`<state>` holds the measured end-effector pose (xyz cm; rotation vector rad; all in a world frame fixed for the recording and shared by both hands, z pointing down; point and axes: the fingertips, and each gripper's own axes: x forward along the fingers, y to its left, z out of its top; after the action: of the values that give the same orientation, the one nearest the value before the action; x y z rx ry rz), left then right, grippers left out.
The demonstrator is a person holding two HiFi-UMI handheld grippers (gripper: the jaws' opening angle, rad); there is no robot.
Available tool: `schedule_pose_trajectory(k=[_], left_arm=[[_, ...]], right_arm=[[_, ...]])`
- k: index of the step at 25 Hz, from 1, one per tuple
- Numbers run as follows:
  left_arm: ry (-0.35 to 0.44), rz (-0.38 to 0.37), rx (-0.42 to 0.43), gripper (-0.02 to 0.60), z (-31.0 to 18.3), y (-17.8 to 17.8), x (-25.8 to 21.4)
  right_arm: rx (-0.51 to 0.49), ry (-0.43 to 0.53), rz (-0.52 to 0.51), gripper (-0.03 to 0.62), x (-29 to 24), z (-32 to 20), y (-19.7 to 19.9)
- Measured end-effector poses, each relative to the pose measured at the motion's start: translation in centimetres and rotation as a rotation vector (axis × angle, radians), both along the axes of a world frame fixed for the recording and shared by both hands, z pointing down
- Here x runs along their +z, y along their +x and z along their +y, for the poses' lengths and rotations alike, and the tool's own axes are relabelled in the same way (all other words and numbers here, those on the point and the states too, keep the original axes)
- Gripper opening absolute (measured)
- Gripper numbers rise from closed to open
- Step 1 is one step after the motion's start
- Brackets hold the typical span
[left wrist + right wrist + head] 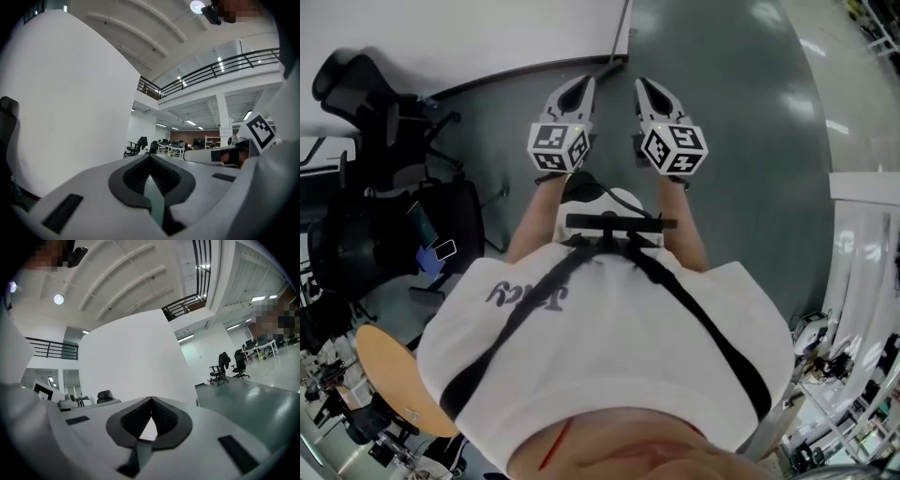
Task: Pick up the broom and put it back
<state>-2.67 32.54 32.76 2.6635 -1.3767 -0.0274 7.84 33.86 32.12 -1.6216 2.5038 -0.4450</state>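
Both grippers are held level in front of the person's chest, side by side and pointing at a white wall. My left gripper (583, 84) (150, 158) has its jaws together with nothing between them. My right gripper (645, 84) (151, 400) is also shut and empty. A thin dark pole (622, 33), which looks like the broom's handle, leans at the wall's right end, its foot on the floor just beyond the fingertips. Neither gripper touches it. In the left gripper view the right gripper's marker cube (260, 131) shows at the right.
The white partition wall (469, 37) runs across the front and left. Black office chairs (384, 178) crowd the left side, with a round wooden tabletop (389, 375) behind them. A white rack (862, 262) stands at the right. Grey-green floor (750, 103) stretches ahead to the right.
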Motion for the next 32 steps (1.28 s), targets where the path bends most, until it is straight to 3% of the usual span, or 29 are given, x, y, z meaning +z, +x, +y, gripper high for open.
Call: schedule_pose_trajectory(k=[9, 15, 25, 32], left_arm=[[0.001, 0.012, 0.046, 0.012, -6.7, 0.8, 1.3], [0.046, 0.019, 0.088, 0.012, -15.3, 0.7, -0.5], [0.075, 0.059, 0.134, 0.012, -28.0, -2.5, -3.0], [0.011, 0.033, 0.183, 0.012, -32.1, -2.8, 0.1]], right_arm=[[-0.004, -0.013, 0.002, 0.006, 1.9, -5.5, -1.2], [0.048, 0.012, -0.021, 0.006, 0.1, -14.2, -1.4], [0.126, 0.048, 0.02, 0.006, -3.0, -27.6, -5.0], [0.171, 0.021, 0.027, 0.006, -1.1, -31.1, -5.6]])
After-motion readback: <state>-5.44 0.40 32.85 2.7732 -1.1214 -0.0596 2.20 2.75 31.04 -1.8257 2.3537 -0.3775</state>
